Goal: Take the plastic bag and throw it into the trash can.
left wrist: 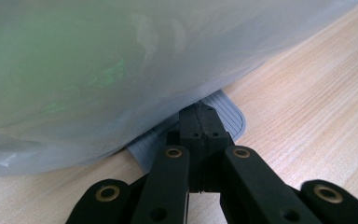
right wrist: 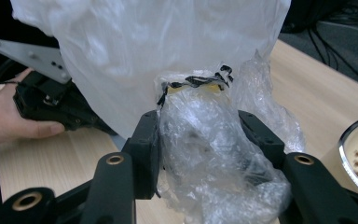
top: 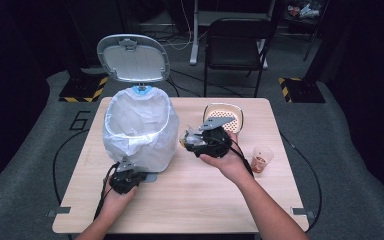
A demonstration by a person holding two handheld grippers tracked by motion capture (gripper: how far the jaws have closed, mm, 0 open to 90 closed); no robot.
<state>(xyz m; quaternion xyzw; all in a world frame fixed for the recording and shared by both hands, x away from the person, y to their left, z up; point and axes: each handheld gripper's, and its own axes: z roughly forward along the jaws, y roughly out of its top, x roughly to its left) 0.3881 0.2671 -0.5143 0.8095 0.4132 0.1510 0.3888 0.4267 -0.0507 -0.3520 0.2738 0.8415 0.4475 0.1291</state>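
A pedal bin (top: 140,130) lined with a white bag stands at the table's left, its grey lid (top: 133,57) raised. My left gripper (top: 130,175) is low at the bin's foot. Its jaws are shut together, and their tip (left wrist: 199,116) rests on the grey ribbed pedal (left wrist: 228,114) under the bulging bag (left wrist: 112,70). My right gripper (top: 192,140) is raised just right of the bin and is shut on a crumpled wad of clear plastic wrap (right wrist: 205,154) with black markings near its top. The white bag (right wrist: 158,51) hangs right behind the wad.
A perforated bowl (top: 223,116) sits at the back of the wooden table (top: 190,200), its rim (right wrist: 354,154) close to my right gripper. A clear cup (top: 261,159) with reddish contents stands at the right. A black chair (top: 237,37) is beyond the table.
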